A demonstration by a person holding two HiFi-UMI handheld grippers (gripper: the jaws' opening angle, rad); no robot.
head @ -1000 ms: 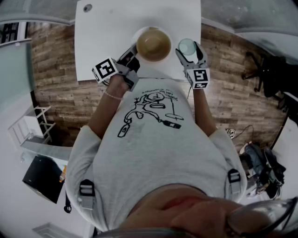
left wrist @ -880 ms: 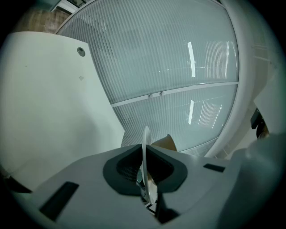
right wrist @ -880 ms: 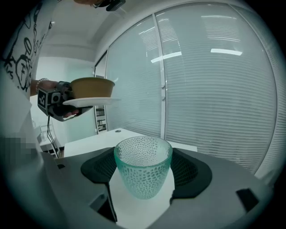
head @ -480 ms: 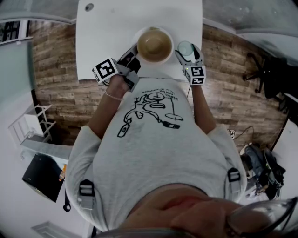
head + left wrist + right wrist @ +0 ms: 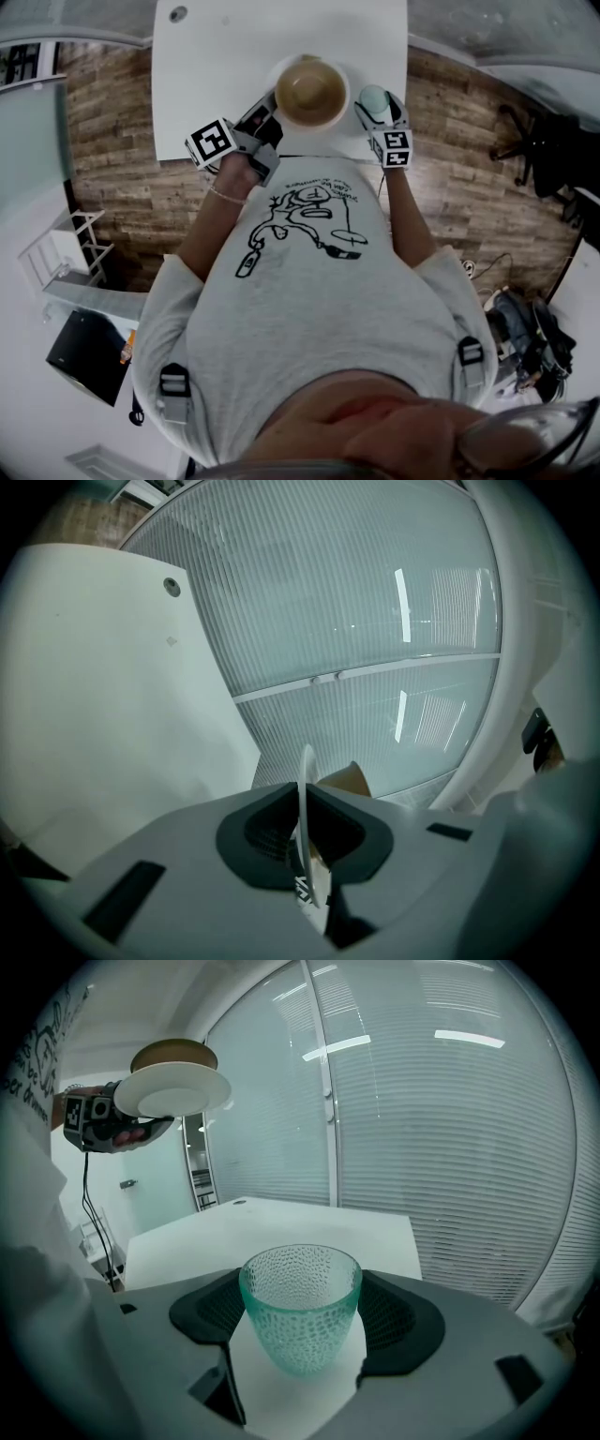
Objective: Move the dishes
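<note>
White plate [image 5: 330, 120] clamped by rim in left gripper [image 5: 269, 114], jaws shut tight on thin edge. Brown bowl [image 5: 307, 89] sat on plate, just beyond jaws. Green dimpled glass [image 5: 302, 1312] stood upright between jaws of right gripper [image 5: 379, 111], pads pressed on both sides. White bench [image 5: 225, 56] lay below and ahead of both grippers. Plate and bowl were up and left of right gripper, apart from glass.
</note>
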